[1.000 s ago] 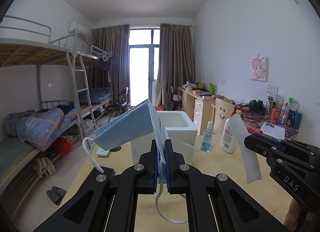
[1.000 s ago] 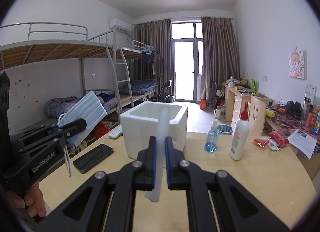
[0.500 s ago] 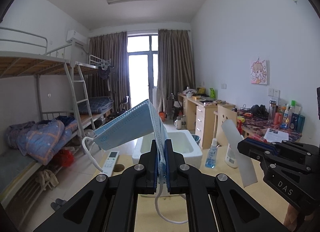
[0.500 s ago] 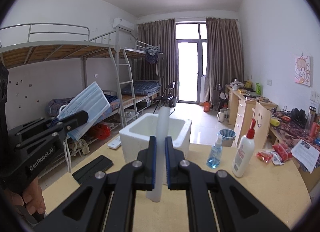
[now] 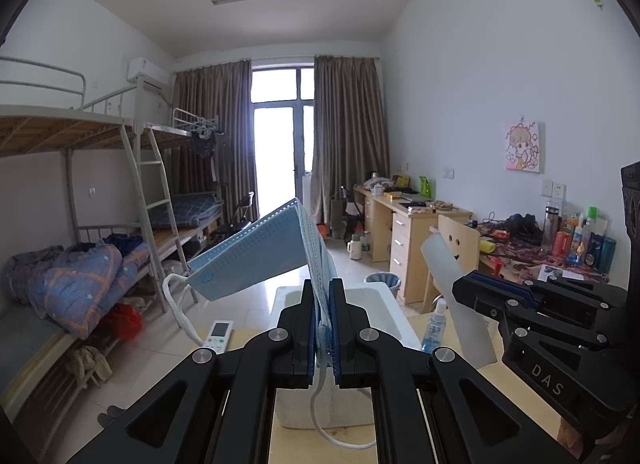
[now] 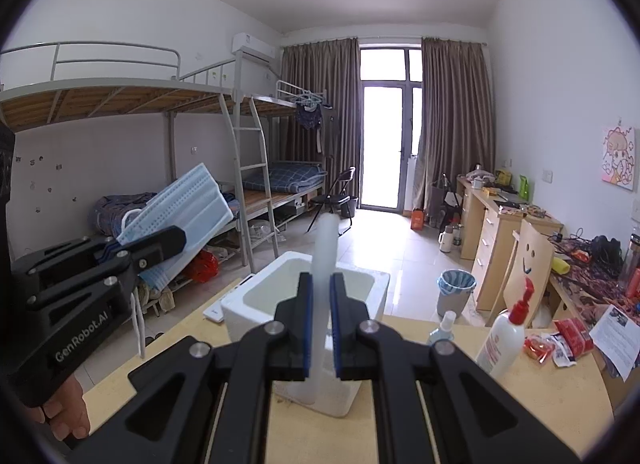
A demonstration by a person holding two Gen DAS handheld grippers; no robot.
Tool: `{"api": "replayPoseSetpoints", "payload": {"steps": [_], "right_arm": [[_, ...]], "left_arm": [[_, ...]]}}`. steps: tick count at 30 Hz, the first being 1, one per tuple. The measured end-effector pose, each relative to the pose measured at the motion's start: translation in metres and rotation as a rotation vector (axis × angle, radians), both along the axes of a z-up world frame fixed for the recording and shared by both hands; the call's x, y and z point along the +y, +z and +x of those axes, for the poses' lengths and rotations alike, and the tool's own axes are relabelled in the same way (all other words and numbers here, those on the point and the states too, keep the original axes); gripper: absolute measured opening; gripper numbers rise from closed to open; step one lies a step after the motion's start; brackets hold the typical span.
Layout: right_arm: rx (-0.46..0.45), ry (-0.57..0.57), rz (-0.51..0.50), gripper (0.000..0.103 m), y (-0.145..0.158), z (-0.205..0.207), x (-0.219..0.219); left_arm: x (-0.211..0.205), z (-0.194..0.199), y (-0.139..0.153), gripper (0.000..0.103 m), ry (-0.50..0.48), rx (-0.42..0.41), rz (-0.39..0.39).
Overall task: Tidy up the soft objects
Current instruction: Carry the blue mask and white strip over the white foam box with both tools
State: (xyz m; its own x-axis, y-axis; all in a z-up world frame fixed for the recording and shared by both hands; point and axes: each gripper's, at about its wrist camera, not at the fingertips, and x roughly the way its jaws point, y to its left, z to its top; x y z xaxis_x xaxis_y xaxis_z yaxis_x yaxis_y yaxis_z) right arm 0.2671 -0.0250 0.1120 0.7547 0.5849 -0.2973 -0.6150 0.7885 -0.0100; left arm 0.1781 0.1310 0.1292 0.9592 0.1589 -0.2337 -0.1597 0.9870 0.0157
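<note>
Two hand-held grippers hover above a wooden table [image 6: 400, 416] in a dorm room, each clamped on a soft item. The left gripper [image 5: 323, 328] pinches a blue face mask [image 5: 256, 256] by one edge; the mask fans up and to the left of the jaws, its white ear loop [image 5: 176, 304] dangling, a second loop trailing below between the arms. The right gripper [image 6: 320, 324] grips a translucent white strip [image 6: 325, 248] approx. mid-length, w/ the strip standing upright above the pads. Both items hang in the air over or just short of a white foam box [image 6: 256, 300] on the table. A pump bottle [image 6: 504, 340] and small spray bottle [image 6: 442, 328] stand to the box's right.
</note>
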Motion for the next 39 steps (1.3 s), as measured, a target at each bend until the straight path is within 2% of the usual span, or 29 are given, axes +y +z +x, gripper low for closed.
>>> {"api": "replayPoseSetpoints", "payload": {"steps": [21,29,39], "right_arm": [[0.063,0.011,0.002,0.011,-0.018,0.059,0.041],[0.079,0.018,-0.005,0.011,-0.017,0.068,0.049],[0.072,-0.04,-0.005,0.011,-0.01,0.071,0.031]], "left_arm": [[0.03,0.089,-0.017,0.006,0.053,0.059,0.002],[0.034,0.098,-0.021,0.006,0.032,0.082,0.015],[0.022,0.115,-0.018,0.006,-0.019,0.1,0.002]]}}
